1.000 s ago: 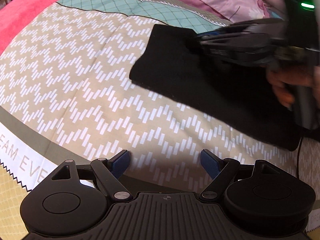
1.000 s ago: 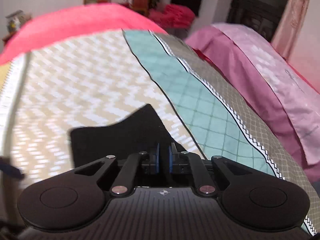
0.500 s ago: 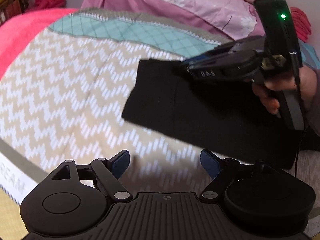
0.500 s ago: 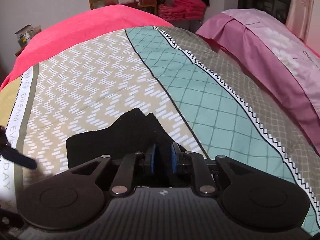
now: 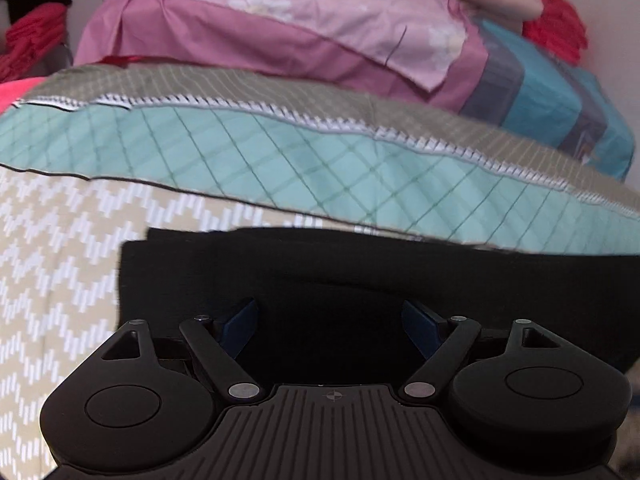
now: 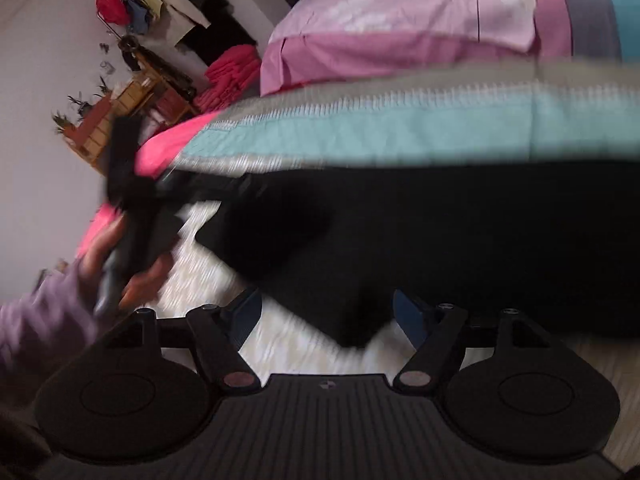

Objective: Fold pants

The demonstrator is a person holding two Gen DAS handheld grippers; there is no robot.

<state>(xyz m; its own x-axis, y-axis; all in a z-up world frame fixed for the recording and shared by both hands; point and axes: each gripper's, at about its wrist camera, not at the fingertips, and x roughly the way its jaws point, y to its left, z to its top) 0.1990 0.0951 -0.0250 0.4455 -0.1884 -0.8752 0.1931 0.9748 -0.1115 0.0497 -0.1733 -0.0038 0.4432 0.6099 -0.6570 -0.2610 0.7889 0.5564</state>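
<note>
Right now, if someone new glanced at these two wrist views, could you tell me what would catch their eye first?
The black pants stand out first, lying folded on the patterned bedspread just ahead of the open left gripper. Behind them runs the spread's teal diamond band, with a pink sheet beyond. In the blurred right view, the right gripper, whose jaws have just been opening, holds nothing.

the folded pants point(image 5: 360, 272) lie on the bedspread point(image 5: 60, 240), pillows point(image 5: 280, 28) behind them.
</note>
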